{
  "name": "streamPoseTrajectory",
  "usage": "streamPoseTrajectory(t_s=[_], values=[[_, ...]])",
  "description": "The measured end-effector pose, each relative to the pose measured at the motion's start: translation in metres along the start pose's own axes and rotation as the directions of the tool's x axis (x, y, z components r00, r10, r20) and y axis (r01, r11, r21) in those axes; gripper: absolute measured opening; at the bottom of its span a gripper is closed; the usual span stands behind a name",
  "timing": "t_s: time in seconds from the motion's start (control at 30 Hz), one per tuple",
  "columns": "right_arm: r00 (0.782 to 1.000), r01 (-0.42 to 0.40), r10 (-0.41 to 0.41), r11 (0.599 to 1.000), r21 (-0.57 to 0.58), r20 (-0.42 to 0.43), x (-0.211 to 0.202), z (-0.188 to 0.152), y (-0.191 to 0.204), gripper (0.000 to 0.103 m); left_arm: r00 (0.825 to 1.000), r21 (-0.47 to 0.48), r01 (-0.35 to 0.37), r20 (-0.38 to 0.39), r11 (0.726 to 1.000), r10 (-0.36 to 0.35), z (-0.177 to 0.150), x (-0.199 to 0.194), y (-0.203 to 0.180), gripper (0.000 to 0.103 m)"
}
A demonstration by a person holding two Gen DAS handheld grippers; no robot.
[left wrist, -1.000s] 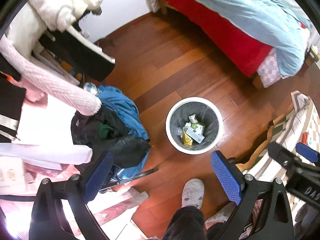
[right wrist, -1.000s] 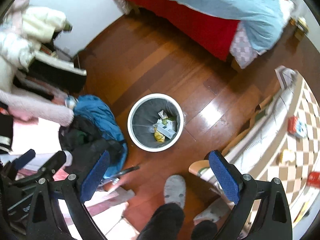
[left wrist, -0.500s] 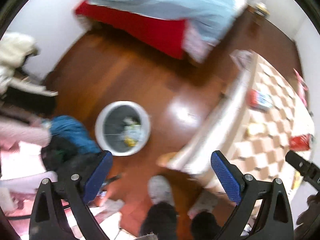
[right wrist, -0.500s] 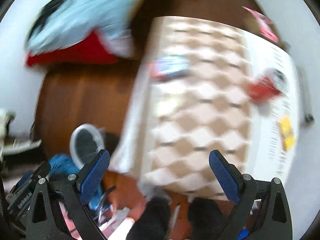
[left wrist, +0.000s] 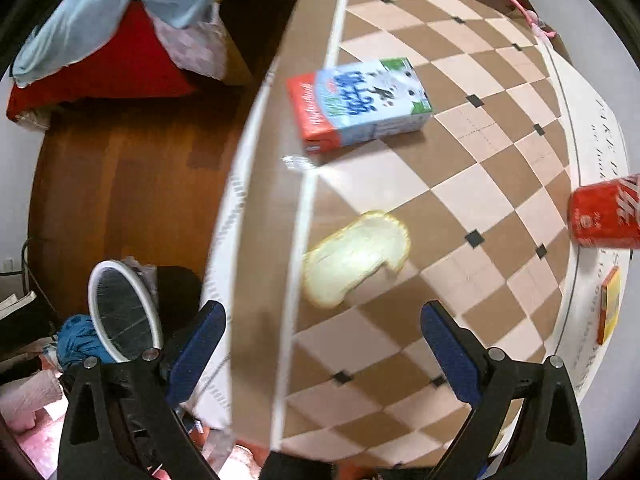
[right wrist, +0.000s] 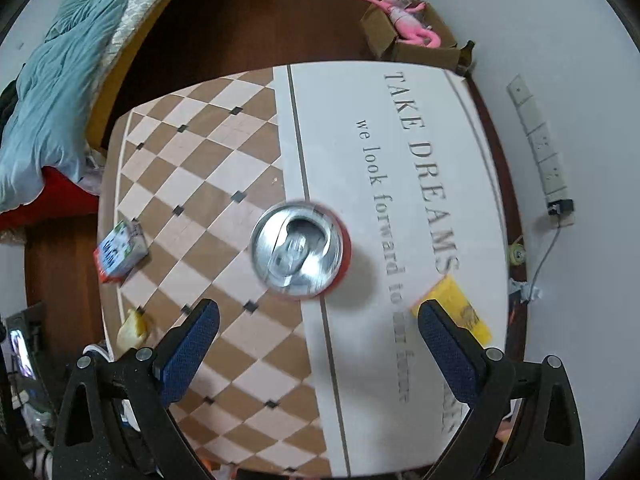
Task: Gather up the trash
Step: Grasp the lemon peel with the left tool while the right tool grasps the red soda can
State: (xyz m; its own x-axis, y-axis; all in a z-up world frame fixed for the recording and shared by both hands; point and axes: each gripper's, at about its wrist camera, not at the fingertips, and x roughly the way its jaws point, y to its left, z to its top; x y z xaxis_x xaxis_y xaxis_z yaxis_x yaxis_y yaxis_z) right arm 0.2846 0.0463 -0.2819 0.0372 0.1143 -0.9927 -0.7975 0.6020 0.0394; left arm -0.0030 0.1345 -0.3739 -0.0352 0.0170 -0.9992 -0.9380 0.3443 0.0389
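On the checkered table (left wrist: pixel 460 184) lies a slice of bread (left wrist: pixel 354 258), just ahead of my open left gripper (left wrist: pixel 324 344). A milk carton (left wrist: pixel 356 104) lies on its side farther back. A red can (left wrist: pixel 604 212) stands at the right edge, with a yellow packet (left wrist: pixel 608 308) near it. In the right wrist view the can (right wrist: pixel 300 252) stands upright, seen from above, just ahead of my open right gripper (right wrist: pixel 318 344). The yellow packet (right wrist: pixel 460 312) lies by the right finger. The bread (right wrist: pixel 132 326) and the carton (right wrist: pixel 120 252) sit at the table's left side.
A white trash bin (left wrist: pixel 120 316) stands on the wooden floor left of the table, beside a blue garment (left wrist: pixel 80 340). A bed (left wrist: pixel 100 52) with a light blue cover and red base is at the back left. A cardboard box with a pink toy (right wrist: pixel 404 36) and a power strip (right wrist: pixel 540 148) are along the wall.
Both grippers have swung from above the trash bin on the floor to above the table. The bread and the can now lie just ahead of them. Both stay open.
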Motion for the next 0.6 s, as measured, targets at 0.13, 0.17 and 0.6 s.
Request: streamPoseTrajectory(t_s=[0.13,0.17,0.6], values=[[0.999,-0.027,0.027,0.999,-0.02,-0.026,0.024,0.025,0.003,0.101,1.0,0.003,-0.01,0.015,1.0,0.01,0.01,0.009,-0.014,0.089],[0.999,-0.029,0.028,0.999,-0.026,-0.029,0.027,0.027,0.005,0.101,1.0,0.005,-0.019,0.019,1.0,0.019,0.01,0.009,-0.016,0.081],[0.997,0.018,-0.025,0.995,-0.094,-0.07,0.053,0.032,0.018,0.068,0.997,0.034,-0.06,0.059,0.998,0.058,0.006,0.009,-0.03,0.008]])
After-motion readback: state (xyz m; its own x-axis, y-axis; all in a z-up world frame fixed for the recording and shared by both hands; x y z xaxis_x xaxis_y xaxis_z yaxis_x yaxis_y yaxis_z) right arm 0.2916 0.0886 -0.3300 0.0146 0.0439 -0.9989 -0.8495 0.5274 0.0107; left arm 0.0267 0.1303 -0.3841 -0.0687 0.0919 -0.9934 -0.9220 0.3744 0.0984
